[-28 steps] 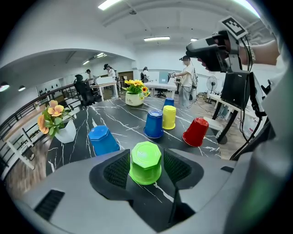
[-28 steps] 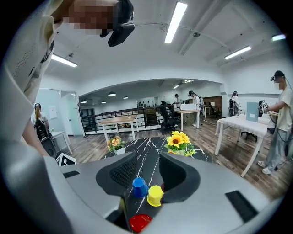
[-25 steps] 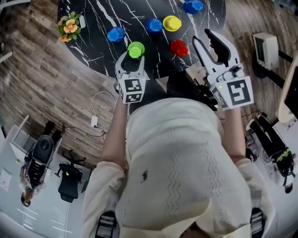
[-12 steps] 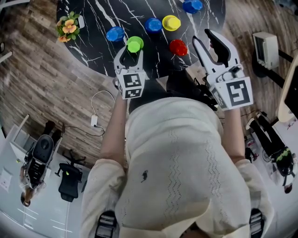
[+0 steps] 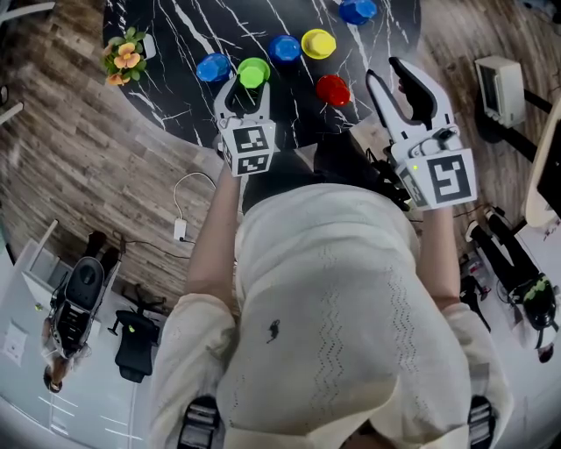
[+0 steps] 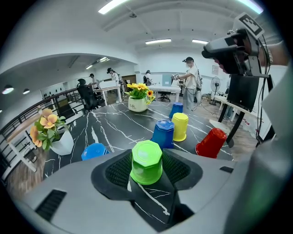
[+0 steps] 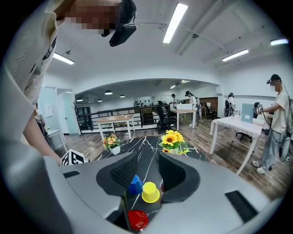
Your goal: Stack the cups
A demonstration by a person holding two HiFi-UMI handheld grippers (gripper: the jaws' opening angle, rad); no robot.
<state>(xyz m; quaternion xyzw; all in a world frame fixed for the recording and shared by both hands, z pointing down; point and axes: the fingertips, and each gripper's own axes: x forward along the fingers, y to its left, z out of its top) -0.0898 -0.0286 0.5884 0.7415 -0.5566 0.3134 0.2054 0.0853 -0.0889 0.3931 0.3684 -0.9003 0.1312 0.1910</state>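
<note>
Several upside-down cups stand on the black marble table [image 5: 175, 35]: a blue cup [image 5: 213, 67], another blue cup [image 5: 285, 48], a yellow cup [image 5: 318, 43], a red cup [image 5: 333, 89] and a far blue cup [image 5: 357, 10]. My left gripper [image 5: 249, 86] is shut on the inverted green cup [image 6: 146, 162], pads against both of its sides, just right of the left blue cup [image 6: 94, 151]. My right gripper [image 5: 390, 74] hangs raised over the table's near right edge, open and holding nothing. Far below between its jaws show the red cup [image 7: 137, 219] and yellow cup [image 7: 150, 192].
A small pot of orange flowers [image 5: 123, 54] stands at the table's left edge, and a sunflower vase [image 6: 140, 103] at its far side. Wooden floor surrounds the table. A white cable [image 5: 180, 210] lies on the floor. People and desks are in the background.
My left gripper has moved forward over the table with the green cup in it, which now sits beside the left blue cup. The right gripper has barely moved.
</note>
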